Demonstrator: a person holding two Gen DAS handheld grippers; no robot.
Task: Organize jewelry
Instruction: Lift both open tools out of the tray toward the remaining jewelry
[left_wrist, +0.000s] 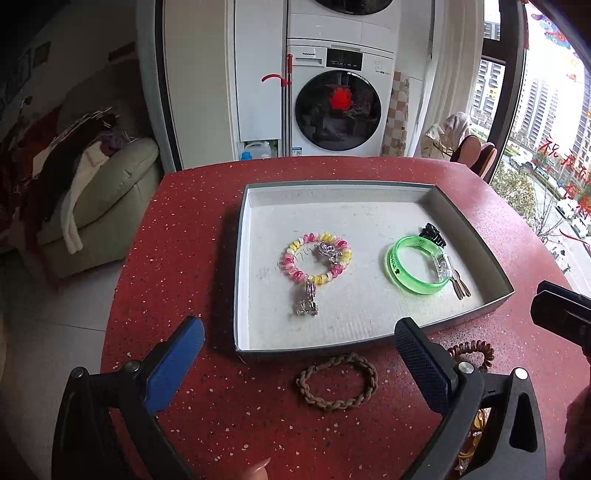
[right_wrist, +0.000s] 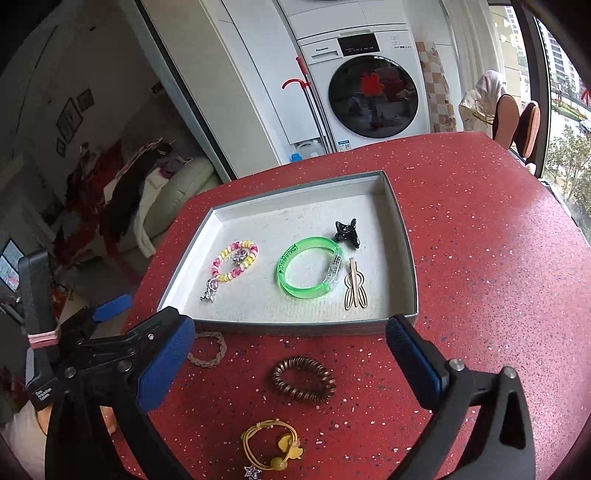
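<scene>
A shallow grey box (left_wrist: 242, 236) (right_wrist: 406, 236) on the red table holds a pink-yellow spiral bracelet with silver charms (left_wrist: 317, 263) (right_wrist: 234, 266), a green bangle (left_wrist: 417, 269) (right_wrist: 310, 267), a black claw clip (left_wrist: 432, 233) (right_wrist: 347, 232) and a beige hair clip (right_wrist: 355, 286). In front of the box lie a brown braided band (left_wrist: 337, 381) (right_wrist: 208, 349), a brown coil hair tie (right_wrist: 303, 379) (left_wrist: 472, 350) and a yellow hair tie (right_wrist: 273, 445). My left gripper (left_wrist: 299, 358) is open above the braided band. My right gripper (right_wrist: 291, 356) is open above the coil tie.
The red speckled table (left_wrist: 177, 258) (right_wrist: 480, 258) ends at a rounded edge on the left. A sofa with clothes (left_wrist: 107, 192) stands left, a washing machine (left_wrist: 340, 107) behind, windows to the right. A small silver star (right_wrist: 252, 472) lies by the yellow tie.
</scene>
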